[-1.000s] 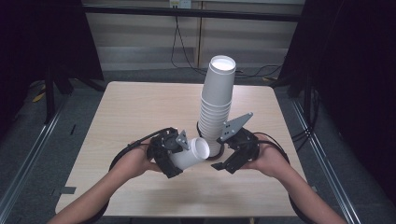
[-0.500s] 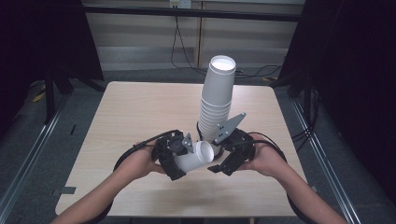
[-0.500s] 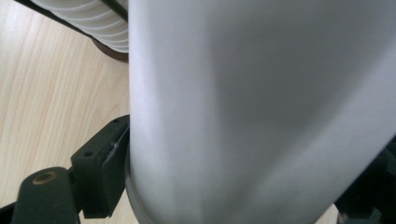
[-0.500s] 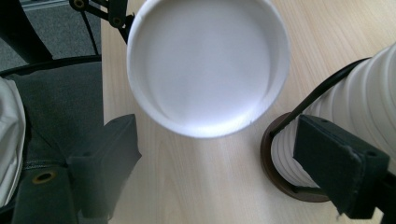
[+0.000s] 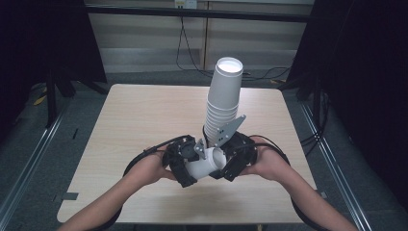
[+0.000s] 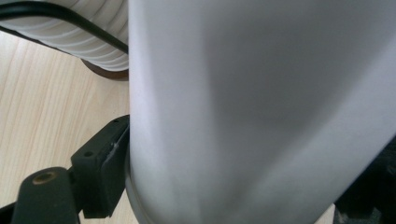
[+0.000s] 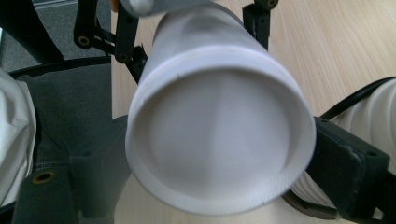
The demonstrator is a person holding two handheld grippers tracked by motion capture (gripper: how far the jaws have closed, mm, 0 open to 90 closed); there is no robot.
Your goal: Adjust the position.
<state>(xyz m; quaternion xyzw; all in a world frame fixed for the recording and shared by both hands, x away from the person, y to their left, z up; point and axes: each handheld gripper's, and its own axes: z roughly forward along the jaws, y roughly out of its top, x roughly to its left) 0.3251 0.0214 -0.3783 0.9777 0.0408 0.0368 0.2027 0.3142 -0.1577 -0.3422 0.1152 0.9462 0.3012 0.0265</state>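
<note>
A single white paper cup (image 5: 206,166) lies on its side just above the table, between my two grippers. My left gripper (image 5: 185,163) is shut on it; in the left gripper view the cup wall (image 6: 261,112) looms close and a black pad (image 6: 105,172) presses against it. My right gripper (image 5: 230,162) is open. One end of the cup (image 7: 215,140) sits between its jaws, close to both pads. A tall, leaning stack of white cups (image 5: 223,101) stands on the table just behind both grippers.
The wooden table (image 5: 139,115) has bare surface to the left of the stack and behind it. The ribbed side of the stack (image 7: 373,112) sits close beside my right gripper. Black cables loop from both grippers across the table's near side.
Both grippers have drawn together in front of the stack. The end of the cup held by the left gripper now sits between the right gripper's jaws.
</note>
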